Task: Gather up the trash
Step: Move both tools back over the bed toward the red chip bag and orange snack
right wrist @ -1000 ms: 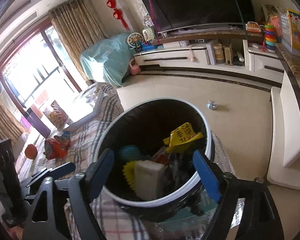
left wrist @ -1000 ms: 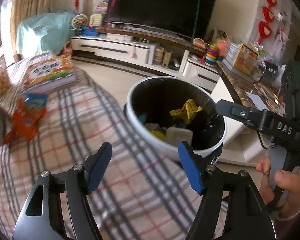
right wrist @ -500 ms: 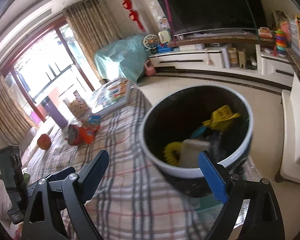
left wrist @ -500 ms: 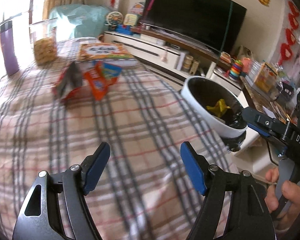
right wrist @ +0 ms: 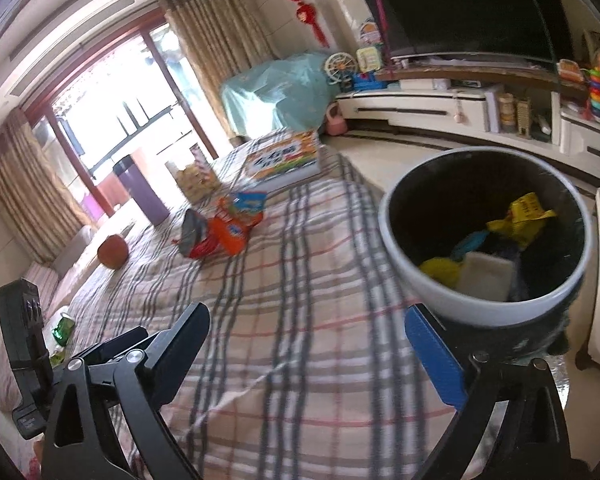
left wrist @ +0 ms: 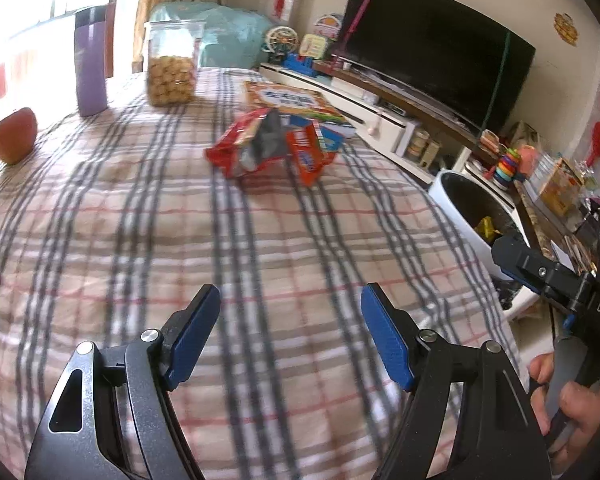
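Red and orange snack wrappers (left wrist: 272, 148) (right wrist: 220, 232) lie crumpled on the plaid tablecloth (left wrist: 140, 232), well ahead of both grippers. A white bin (right wrist: 476, 304) (left wrist: 456, 208) with a black liner holds yellow wrappers and a white block; it stands off the table's right edge. My left gripper (left wrist: 290, 330) hovers open over bare cloth with nothing between its blue pads. My right gripper (right wrist: 312, 344) is open and its jaws are still opening, empty, with its right finger next to the bin's near side. The right gripper (left wrist: 548, 276) also shows at the left wrist view's right edge, held by a hand (left wrist: 572, 404).
A picture book (left wrist: 292, 100), a clear jar of snacks (left wrist: 172, 64), a purple flask (left wrist: 90, 60) and an orange fruit (left wrist: 14, 134) stand at the table's far side. A green packet (right wrist: 62, 326) lies at the left. A TV and low cabinet (right wrist: 440, 108) line the far wall.
Both views have swung left from above the bin to over the table. The wrappers, jar, flask and fruit came into sight. The right gripper's jaws stand wider than before.
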A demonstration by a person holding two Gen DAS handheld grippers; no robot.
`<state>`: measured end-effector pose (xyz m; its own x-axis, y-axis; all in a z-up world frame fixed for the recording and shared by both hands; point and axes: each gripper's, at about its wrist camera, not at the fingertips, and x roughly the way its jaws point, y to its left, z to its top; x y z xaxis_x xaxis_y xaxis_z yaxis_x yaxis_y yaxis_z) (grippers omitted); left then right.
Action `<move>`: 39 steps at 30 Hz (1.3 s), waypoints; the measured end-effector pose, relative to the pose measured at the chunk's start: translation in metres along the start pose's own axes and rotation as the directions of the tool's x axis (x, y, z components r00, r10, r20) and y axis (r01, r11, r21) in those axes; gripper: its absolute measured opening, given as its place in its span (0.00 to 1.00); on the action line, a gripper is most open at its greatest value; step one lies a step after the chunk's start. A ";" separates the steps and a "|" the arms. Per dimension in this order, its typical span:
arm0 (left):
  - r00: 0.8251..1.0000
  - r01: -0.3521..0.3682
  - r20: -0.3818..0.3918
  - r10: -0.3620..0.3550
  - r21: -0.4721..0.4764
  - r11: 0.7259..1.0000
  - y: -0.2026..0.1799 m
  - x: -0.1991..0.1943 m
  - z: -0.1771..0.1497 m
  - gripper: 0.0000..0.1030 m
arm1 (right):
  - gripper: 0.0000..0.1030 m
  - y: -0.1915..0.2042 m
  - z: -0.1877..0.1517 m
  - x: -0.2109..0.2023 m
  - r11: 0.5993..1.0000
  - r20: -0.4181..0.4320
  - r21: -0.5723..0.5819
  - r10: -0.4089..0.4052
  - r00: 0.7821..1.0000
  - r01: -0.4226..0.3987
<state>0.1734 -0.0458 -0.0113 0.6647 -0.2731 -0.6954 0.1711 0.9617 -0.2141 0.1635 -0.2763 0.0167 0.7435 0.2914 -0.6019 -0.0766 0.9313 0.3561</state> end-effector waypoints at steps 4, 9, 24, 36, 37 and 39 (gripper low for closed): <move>1.000 -0.019 0.001 0.019 -0.038 0.999 0.018 -0.003 -0.002 0.73 | 0.96 0.012 -0.004 0.010 1.000 -0.013 -0.015 0.013 1.000 -0.013; 0.999 -0.034 -0.005 0.034 -0.060 0.998 0.027 -0.004 -0.006 0.73 | 0.96 0.020 -0.009 0.020 0.999 -0.016 -0.029 0.018 1.000 -0.018; 0.998 -0.056 -0.023 0.054 -0.088 0.995 0.041 0.003 -0.006 0.73 | 0.96 0.036 -0.002 0.046 0.998 -0.034 -0.059 0.030 0.999 -0.032; 0.998 -0.059 -0.018 0.058 -0.082 0.995 0.048 0.019 0.020 0.73 | 1.00 0.043 0.020 0.083 0.997 -0.077 -0.081 0.012 0.997 -0.018; 0.998 -0.060 -0.015 0.059 -0.080 0.995 0.048 0.019 0.023 0.73 | 1.00 0.044 0.022 0.085 0.996 -0.076 -0.084 0.015 0.997 -0.021; 0.998 -0.061 -0.005 0.061 -0.074 0.995 0.049 0.022 0.032 0.73 | 1.00 0.045 0.027 0.090 0.996 -0.066 -0.091 0.016 0.998 -0.022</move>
<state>0.2201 -0.0036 -0.0151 0.6699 -0.2144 -0.7108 0.0758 0.9721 -0.2218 0.2443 -0.2144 -0.0023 0.6969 0.3197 -0.6419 -0.1529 0.9408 0.3026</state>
